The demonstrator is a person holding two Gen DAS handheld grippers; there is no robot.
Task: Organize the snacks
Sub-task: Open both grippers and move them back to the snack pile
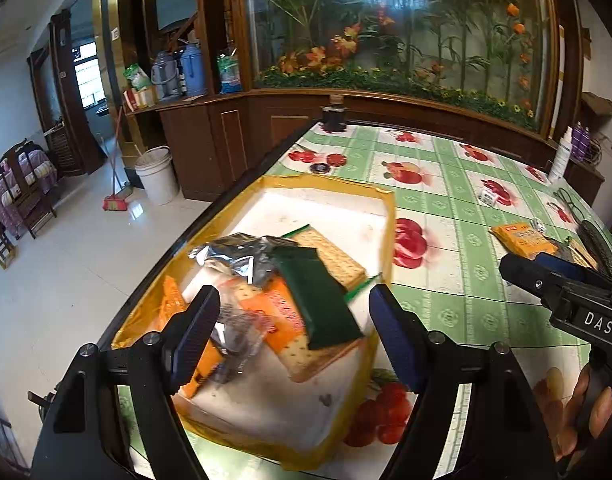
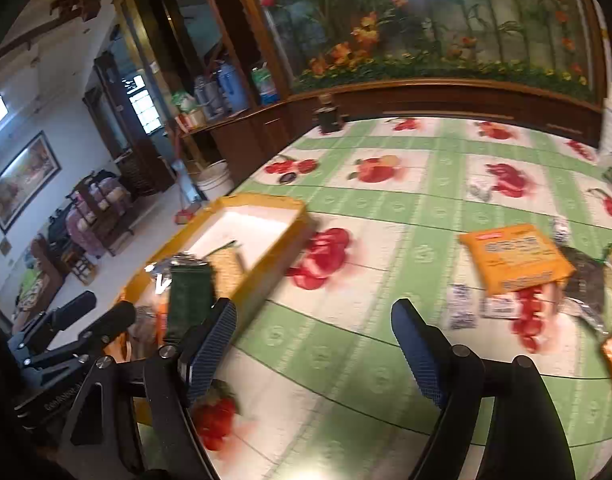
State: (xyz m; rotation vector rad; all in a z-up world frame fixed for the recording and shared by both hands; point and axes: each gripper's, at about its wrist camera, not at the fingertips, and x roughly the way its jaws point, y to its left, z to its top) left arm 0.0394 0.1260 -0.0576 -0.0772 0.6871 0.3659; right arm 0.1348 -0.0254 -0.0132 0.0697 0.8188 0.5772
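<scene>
A yellow-rimmed white tray (image 1: 388, 216) at the table's left edge holds a dark green packet (image 1: 318, 300), cracker packs (image 1: 326, 250), orange packets (image 1: 279, 312) and a silver wrapper (image 1: 233, 254). My left gripper (image 1: 293, 332) is open and empty, just above the tray's snacks. My right gripper (image 2: 314, 344) is open and empty over the bare tablecloth, right of the tray (image 2: 265, 204). An orange packet (image 2: 514, 256) lies on the table ahead to its right, with small sachets (image 2: 462, 308) and other wrappers (image 2: 590, 284) beside it. The right gripper (image 1: 546, 272) also shows at the left wrist view's right edge.
The table has a green fruit-print cloth (image 1: 446, 184). A dark jar (image 1: 334, 117) stands at its far edge and a white bottle (image 1: 562, 156) at the far right. A wooden cabinet with a flower mural runs behind. A white bucket (image 1: 155, 174) and a broom stand on the floor at left.
</scene>
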